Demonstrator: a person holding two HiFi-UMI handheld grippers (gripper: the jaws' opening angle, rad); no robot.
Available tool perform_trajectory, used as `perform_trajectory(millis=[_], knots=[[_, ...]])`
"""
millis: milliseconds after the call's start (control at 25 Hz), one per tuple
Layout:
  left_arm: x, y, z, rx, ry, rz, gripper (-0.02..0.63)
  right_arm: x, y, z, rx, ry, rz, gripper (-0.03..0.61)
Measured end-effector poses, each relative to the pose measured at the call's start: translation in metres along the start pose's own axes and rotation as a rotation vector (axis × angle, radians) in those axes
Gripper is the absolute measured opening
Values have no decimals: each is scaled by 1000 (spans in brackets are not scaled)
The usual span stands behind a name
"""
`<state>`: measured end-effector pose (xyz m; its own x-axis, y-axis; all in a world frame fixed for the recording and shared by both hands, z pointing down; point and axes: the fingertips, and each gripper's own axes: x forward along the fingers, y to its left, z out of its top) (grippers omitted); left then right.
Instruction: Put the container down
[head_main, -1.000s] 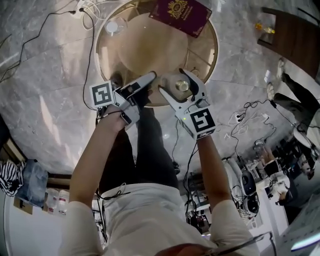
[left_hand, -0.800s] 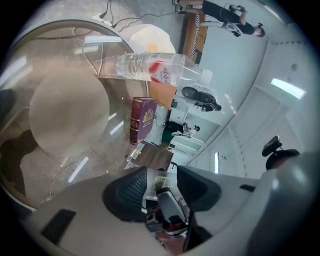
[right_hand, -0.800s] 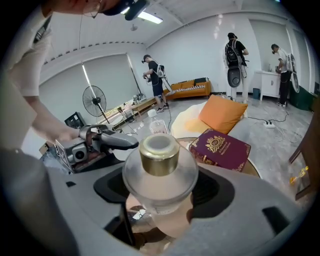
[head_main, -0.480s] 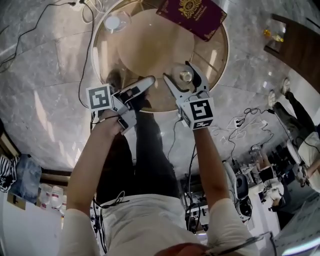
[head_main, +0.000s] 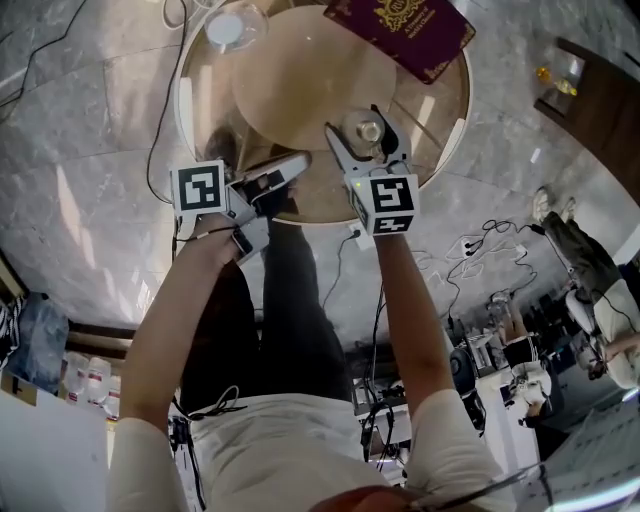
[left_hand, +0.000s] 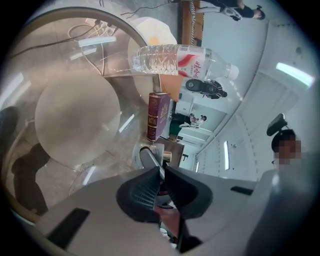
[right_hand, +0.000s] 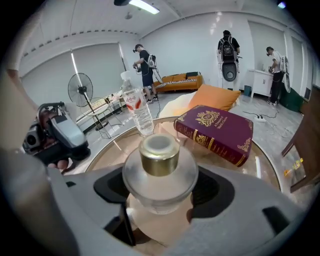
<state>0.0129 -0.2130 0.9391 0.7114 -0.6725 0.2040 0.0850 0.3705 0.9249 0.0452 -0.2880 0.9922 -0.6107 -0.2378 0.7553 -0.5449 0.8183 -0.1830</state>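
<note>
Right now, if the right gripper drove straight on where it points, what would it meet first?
Probably the glass tabletop, under the container that the right gripper holds; the maroon book sits farther right. Depth is unclear.

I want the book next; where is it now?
Head view: the maroon book lies at the far right edge of the glass table, just beyond the container in the right gripper.

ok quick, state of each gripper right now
left gripper: shut, jaws just closed, nothing between them
right gripper: closed on the glass container
</note>
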Motion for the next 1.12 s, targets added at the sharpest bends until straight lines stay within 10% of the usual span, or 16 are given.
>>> perform_trajectory(millis=[1120], knots=[[13,40,-10,79,79,50,25,33,-21,-34,-70,-47,-106,337]])
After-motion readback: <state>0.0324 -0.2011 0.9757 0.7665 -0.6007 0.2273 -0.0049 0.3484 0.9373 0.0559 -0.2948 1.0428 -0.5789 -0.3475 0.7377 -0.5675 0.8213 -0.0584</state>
